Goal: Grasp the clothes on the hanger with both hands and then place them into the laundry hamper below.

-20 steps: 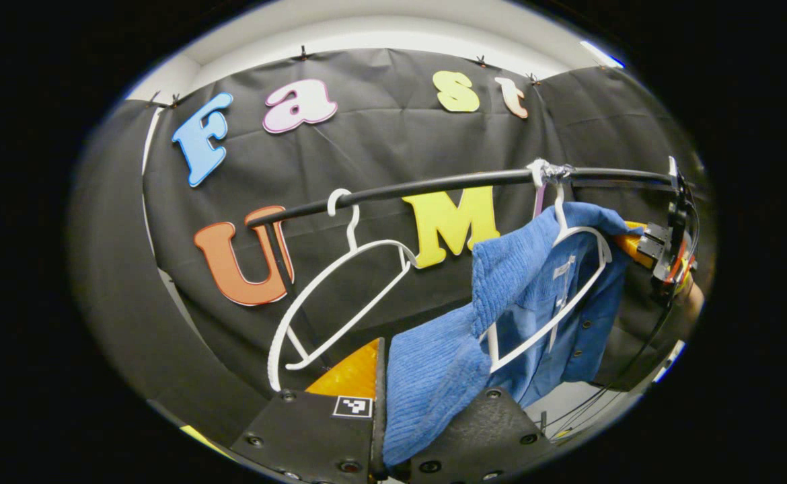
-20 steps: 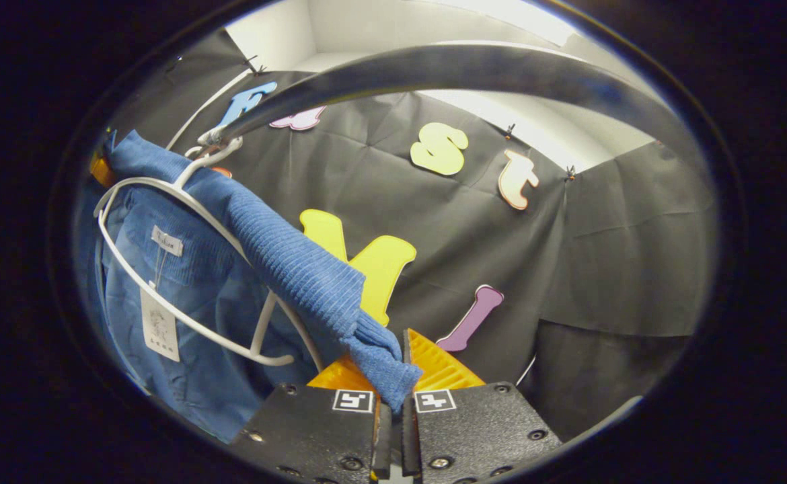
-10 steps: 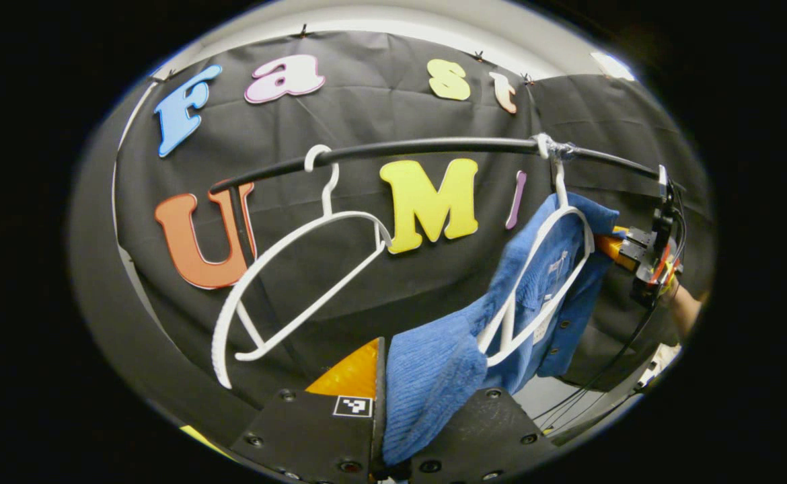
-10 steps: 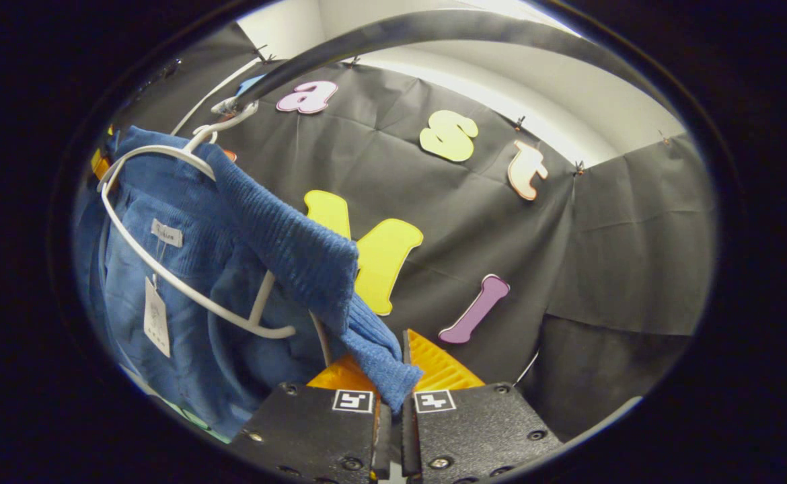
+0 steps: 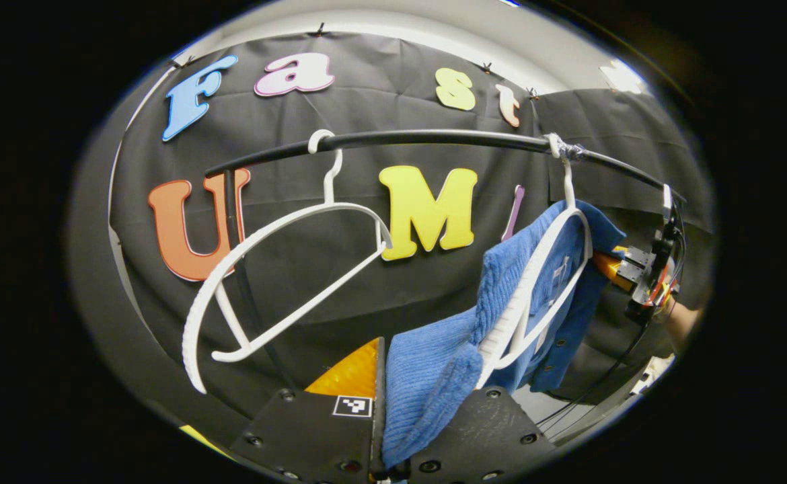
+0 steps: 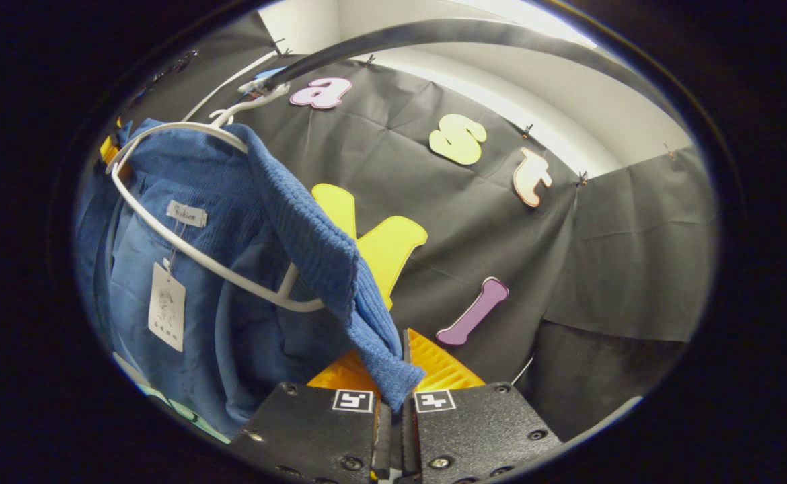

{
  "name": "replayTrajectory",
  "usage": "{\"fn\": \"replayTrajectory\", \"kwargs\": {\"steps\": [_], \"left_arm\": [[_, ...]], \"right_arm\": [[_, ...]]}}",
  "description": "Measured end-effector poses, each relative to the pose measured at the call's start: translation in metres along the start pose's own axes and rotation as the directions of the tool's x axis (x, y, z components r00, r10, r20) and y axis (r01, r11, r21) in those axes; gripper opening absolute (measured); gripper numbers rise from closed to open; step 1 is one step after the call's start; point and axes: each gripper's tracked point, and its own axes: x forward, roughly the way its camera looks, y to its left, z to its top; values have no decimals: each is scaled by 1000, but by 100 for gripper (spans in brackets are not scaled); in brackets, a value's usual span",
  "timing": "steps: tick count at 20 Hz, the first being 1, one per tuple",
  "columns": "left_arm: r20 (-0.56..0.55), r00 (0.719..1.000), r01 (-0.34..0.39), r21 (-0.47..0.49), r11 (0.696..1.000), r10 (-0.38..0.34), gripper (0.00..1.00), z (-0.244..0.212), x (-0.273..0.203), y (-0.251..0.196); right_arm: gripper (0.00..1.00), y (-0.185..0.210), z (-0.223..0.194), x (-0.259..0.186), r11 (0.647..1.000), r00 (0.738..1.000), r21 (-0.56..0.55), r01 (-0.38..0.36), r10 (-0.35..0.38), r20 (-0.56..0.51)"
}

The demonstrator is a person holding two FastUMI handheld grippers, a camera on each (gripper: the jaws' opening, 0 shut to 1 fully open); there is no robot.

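A blue ribbed garment [image 5: 535, 269] hangs on a white hanger [image 5: 572, 232] hooked to the black rail [image 5: 434, 139]. My left gripper [image 5: 383, 396] is shut on one fold of the blue garment, which runs up to the hanger. In the right gripper view the same blue garment [image 6: 232, 222] drapes over the white hanger [image 6: 185, 242], with a paper tag [image 6: 166, 306] dangling inside. My right gripper [image 6: 393, 390] is shut on the garment's lower corner. Farther off in the left gripper view, the right gripper [image 5: 639, 269] sits just beyond the garment, held by a hand [image 5: 679, 319].
An empty white hanger [image 5: 279, 269] hangs tilted on the rail to the left of the garment. A black upright post [image 5: 239, 269] stands behind it. The black cloth wall closes off the back.
The garment has slid along its hanger and bunched toward the near end; the hanger has swung edge-on in the left gripper view. Both grippers stay shut on the cloth.
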Motion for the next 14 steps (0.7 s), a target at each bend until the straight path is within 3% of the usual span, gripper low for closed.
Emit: {"fn": "replayTrajectory", "kwargs": {"steps": [4, 7, 10, 14], "left_arm": [[-18, 1000, 20, 6, 1000, -20, 10, -12, 5, 0], [17, 999, 43, -88, 995, -42, 10, -18, 15, -3], [83, 995, 71, -224, 972, -53, 10, -21, 25, -6], [140, 990, 71, -296, 952, -31, 10, -30, 42, -15]], "right_arm": [[10, 3, -1, -1, 1000, 1000, 10, -5, 5, -1], [10, 2, -1, -2, 999, 1000, 42, -2, 2, 0], [10, 6, 2, -3, 990, 1000, 141, 4, -5, 5], [10, 4, 7, -3, 990, 999, 141, 10, -15, 35]]}}
